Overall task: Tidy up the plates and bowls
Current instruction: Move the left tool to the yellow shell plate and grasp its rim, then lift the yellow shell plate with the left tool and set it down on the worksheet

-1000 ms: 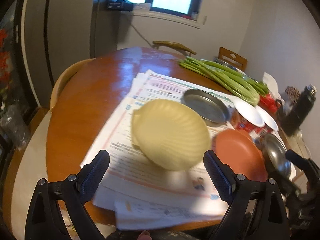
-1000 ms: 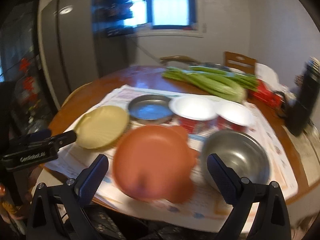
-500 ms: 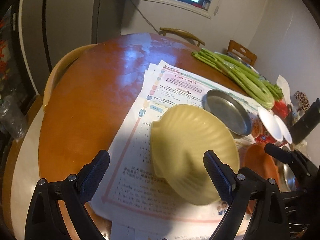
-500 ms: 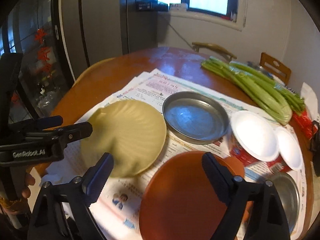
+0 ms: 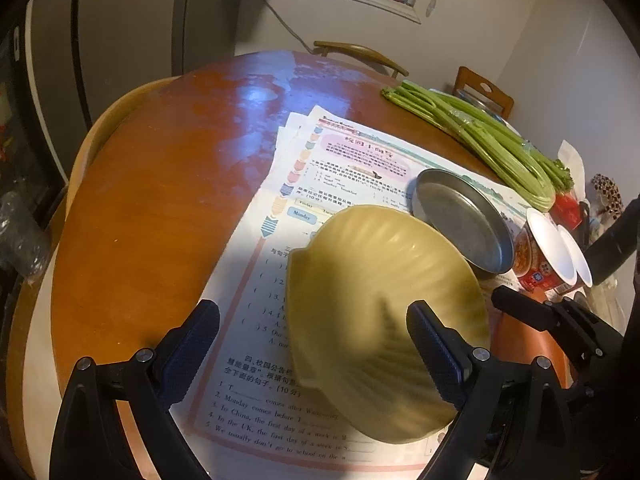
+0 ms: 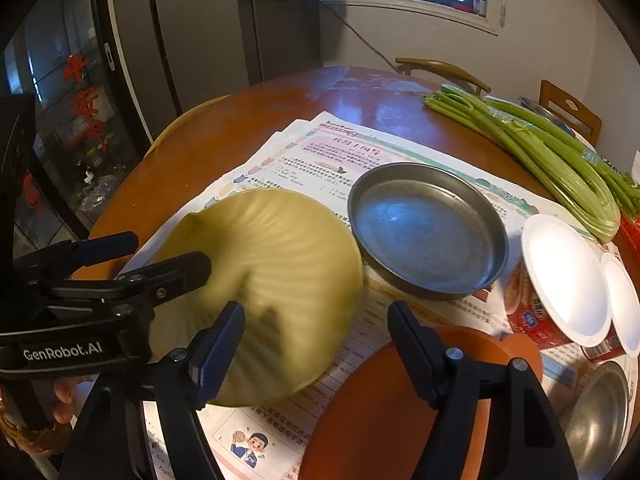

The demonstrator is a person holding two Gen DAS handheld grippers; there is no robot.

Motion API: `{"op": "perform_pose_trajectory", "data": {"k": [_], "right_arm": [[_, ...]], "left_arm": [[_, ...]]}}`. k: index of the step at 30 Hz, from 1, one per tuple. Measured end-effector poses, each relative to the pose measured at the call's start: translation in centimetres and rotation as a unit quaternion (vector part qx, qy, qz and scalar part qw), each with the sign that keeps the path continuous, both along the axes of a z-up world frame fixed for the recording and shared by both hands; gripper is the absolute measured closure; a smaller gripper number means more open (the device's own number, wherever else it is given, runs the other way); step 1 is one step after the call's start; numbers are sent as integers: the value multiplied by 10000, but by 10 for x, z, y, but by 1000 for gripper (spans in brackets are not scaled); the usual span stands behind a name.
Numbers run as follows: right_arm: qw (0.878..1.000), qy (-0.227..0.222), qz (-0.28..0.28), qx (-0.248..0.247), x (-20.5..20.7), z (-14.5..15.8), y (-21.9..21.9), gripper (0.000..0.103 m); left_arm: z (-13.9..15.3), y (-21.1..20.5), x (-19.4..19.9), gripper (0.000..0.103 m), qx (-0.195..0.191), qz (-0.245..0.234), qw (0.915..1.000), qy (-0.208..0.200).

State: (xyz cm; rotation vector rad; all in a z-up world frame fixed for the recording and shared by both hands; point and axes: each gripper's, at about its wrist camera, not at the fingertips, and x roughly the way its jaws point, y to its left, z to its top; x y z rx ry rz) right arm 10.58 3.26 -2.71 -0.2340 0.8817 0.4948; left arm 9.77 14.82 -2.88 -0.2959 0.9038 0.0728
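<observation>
Plates on paper (image 5: pixel 348 160), on a round brown table (image 5: pixel 160 200). Metal pan (image 6: pixel 428 236) in the middle of it all, open side up.

Yellow plate (image 5: pixel 380 300), shaped like a shell, just beside the metal pan on the near left, rims close or touching (hard to say which). Left gripper (image 5: pixel 314 354) low over the near side of that plate, away from the metal pan. Jaws wide apart. One finger over the yellow plate itself, the other out past its rim, over bare paper. So: near rim of the plate in the gap, not pinched. Seen from the right wrist, one fingertip of that gripper right at the plate's top face; touching or not, cannot tell.

Orange plate (image 6: pixel 380 420) flat on the paper in front of the metal pan, a strip of paper in between. Right gripper (image 6: pixel 316 344) over its far left edge, jaws partly open and closing. Mostly paper in the gap. Orange rim right at the finger nearer the metal bowl (image 6: pixel 600 408); other finger in front of the yellow plate's edge. No squeeze on anything to be seen.

Two cups with white lids (image 6: pixel 564 276) to the right of the metal pan. Metal bowl in front of those cups. Long green celery (image 6: pixel 540 152) behind the metal pan, toward the wall.
</observation>
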Motion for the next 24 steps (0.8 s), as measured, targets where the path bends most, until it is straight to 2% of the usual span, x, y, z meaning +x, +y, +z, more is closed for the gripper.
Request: {"op": "perform_pose_trajectory", "data": {"k": [4, 6, 11, 24], "right_arm": [[10000, 14, 74, -5, 2, -3, 3, 32], [9999, 30, 100, 4, 3, -4, 4, 32], [9998, 43, 171, 26, 1, -5, 7, 33], [9998, -52, 189, 71, -5, 9, 16, 33]], "left_arm": [[-2, 0, 4, 19, -56, 4, 10000, 64], [-3, -1, 5, 38, -30, -27, 9999, 94], [-6, -4, 6, 53, -66, -123, 9998, 173], [9, 5, 16, 54, 1, -79, 9999, 79]]}}
